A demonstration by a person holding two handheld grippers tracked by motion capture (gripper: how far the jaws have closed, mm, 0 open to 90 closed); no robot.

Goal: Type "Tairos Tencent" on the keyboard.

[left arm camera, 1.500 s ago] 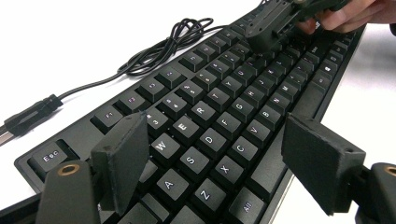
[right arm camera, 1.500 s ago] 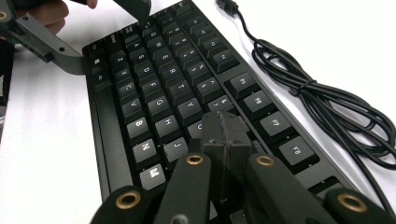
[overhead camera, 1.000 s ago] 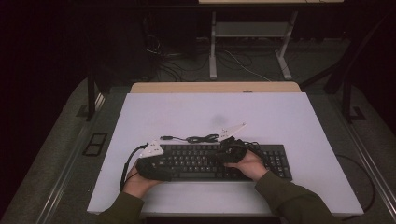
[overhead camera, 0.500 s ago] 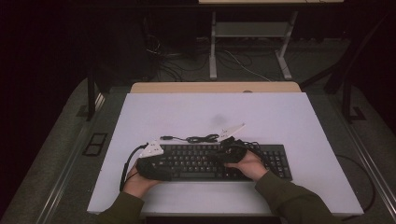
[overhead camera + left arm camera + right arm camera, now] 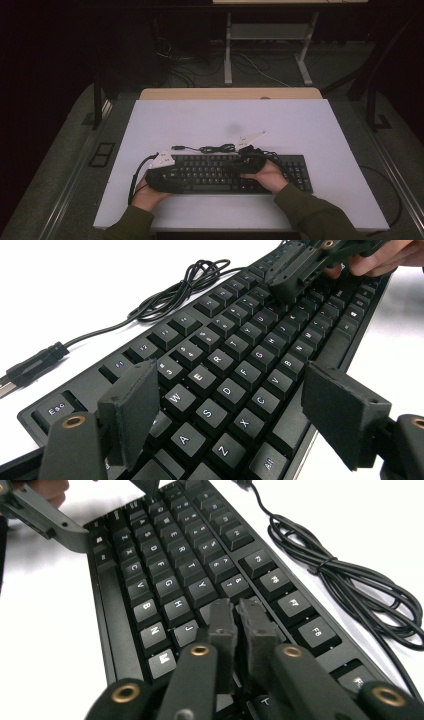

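A black keyboard (image 5: 215, 172) lies along the near side of the white table (image 5: 300, 120). Its coiled cable (image 5: 215, 148) and USB plug (image 5: 177, 147) rest just behind it. My left gripper (image 5: 175, 181) hovers over the keyboard's left end. In the left gripper view it (image 5: 235, 415) stands open above the keys (image 5: 220, 365), gripping nothing. My right gripper (image 5: 242, 167) sits over the middle keys. In the right gripper view its jaws (image 5: 239, 617) have just been opening to a narrow slit with nothing between them, the tips close above the keys (image 5: 165, 575). The cable (image 5: 345, 580) runs alongside.
A wooden desk edge (image 5: 230, 93) borders the table's far side. Beyond it, on the dark floor, are loose cables (image 5: 250, 65) and a metal stand (image 5: 270, 32). The table's near edge lies just behind the keyboard, under the person's sleeves (image 5: 310, 215).
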